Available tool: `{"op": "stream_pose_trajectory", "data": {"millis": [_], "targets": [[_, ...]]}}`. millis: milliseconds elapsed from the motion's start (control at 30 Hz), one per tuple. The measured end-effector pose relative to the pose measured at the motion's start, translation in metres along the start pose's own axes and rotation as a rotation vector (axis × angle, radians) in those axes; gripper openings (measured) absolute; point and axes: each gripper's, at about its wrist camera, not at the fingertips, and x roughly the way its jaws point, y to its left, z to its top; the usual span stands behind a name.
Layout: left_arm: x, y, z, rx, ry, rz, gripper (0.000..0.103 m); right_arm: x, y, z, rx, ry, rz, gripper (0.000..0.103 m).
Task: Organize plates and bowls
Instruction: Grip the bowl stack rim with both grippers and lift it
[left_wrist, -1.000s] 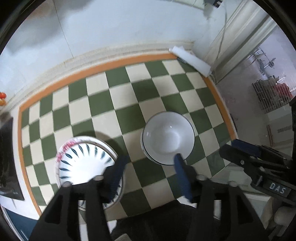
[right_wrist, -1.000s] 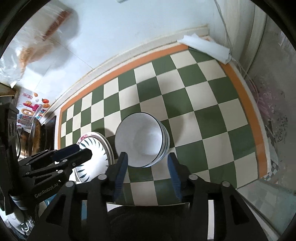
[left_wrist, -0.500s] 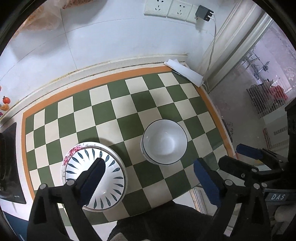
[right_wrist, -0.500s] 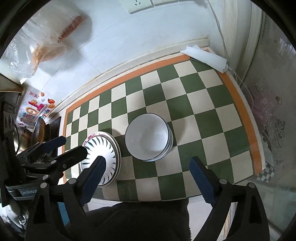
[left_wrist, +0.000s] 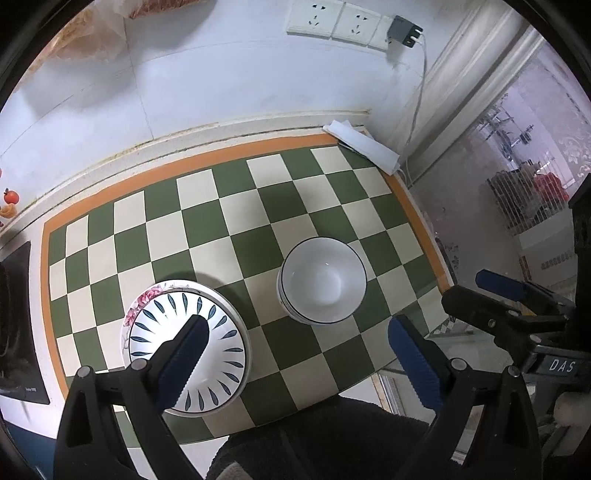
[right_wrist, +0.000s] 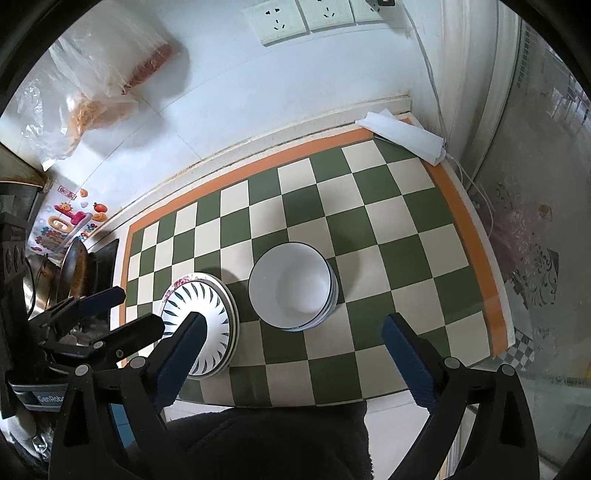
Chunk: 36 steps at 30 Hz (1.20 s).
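Note:
A stack of white bowls with a dark rim (left_wrist: 323, 280) (right_wrist: 291, 286) stands on the green-and-cream checked mat (left_wrist: 236, 221) (right_wrist: 388, 229). To its left lies a stack of plates (left_wrist: 188, 347) (right_wrist: 201, 323), the top one white with blue leaf marks, a floral one under it. My left gripper (left_wrist: 299, 350) is open and empty, held above and short of both stacks. My right gripper (right_wrist: 293, 349) is open and empty, likewise above them. Each gripper shows in the other's view, the right one (left_wrist: 480, 299) and the left one (right_wrist: 122, 310).
A folded white cloth (left_wrist: 364, 146) (right_wrist: 402, 134) lies at the mat's far right corner by a cable. Wall sockets (left_wrist: 332, 22) and a plastic bag (right_wrist: 99, 85) hang on the wall. A stove with a pan (right_wrist: 74, 269) is at the left.
Both grippers opened wide from a narrow gap and pulled up and back from the bowls. The bowl stack and plates stayed in place.

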Motion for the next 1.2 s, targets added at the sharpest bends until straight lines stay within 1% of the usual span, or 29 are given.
{"op": "stream_pose_trajectory", "data": {"millis": [133,233,333,367,467,533,567,633,700,767,900,1033,1133,1167,1200], "targets": [[0.014,0.005,0.008,-0.008,0.009,0.020,0.100,0.010,-0.005,0.004,0.012,0.009,0.004,0.098],[0.034,0.012,0.016,-0.030,0.036,0.040,0.100,0.026,-0.013,0.008,0.019,0.025,0.010,0.098],[0.064,0.025,0.026,-0.075,0.080,0.034,0.100,0.049,-0.025,0.013,0.043,0.048,0.059,0.098],[0.073,0.028,0.029,-0.089,0.093,0.031,0.100,0.061,-0.032,0.015,0.058,0.059,0.088,0.098],[0.107,0.039,0.037,-0.133,0.144,0.005,0.100,0.097,-0.048,0.017,0.105,0.097,0.150,0.098],[0.128,0.042,0.040,-0.145,0.179,-0.022,0.100,0.120,-0.057,0.016,0.135,0.132,0.178,0.098],[0.141,0.044,0.042,-0.150,0.203,-0.015,0.100,0.135,-0.062,0.015,0.147,0.148,0.198,0.098],[0.161,0.045,0.045,-0.153,0.240,-0.019,0.100,0.160,-0.068,0.013,0.159,0.189,0.203,0.098],[0.177,0.047,0.046,-0.169,0.277,-0.032,0.099,0.183,-0.075,0.011,0.181,0.217,0.230,0.098],[0.194,0.049,0.046,-0.195,0.317,-0.069,0.099,0.205,-0.081,0.008,0.207,0.254,0.264,0.098],[0.220,0.051,0.045,-0.229,0.388,-0.118,0.098,0.236,-0.093,0.001,0.255,0.299,0.317,0.098],[0.240,0.055,0.040,-0.271,0.446,-0.161,0.098,0.254,-0.102,-0.005,0.294,0.319,0.371,0.097],[0.249,0.056,0.038,-0.286,0.465,-0.186,0.094,0.265,-0.106,-0.008,0.317,0.338,0.425,0.095],[0.252,0.056,0.037,-0.290,0.473,-0.192,0.089,0.268,-0.106,-0.008,0.323,0.344,0.442,0.094],[0.254,0.057,0.035,-0.297,0.482,-0.205,0.087,0.271,-0.106,-0.009,0.328,0.351,0.454,0.091]]}}
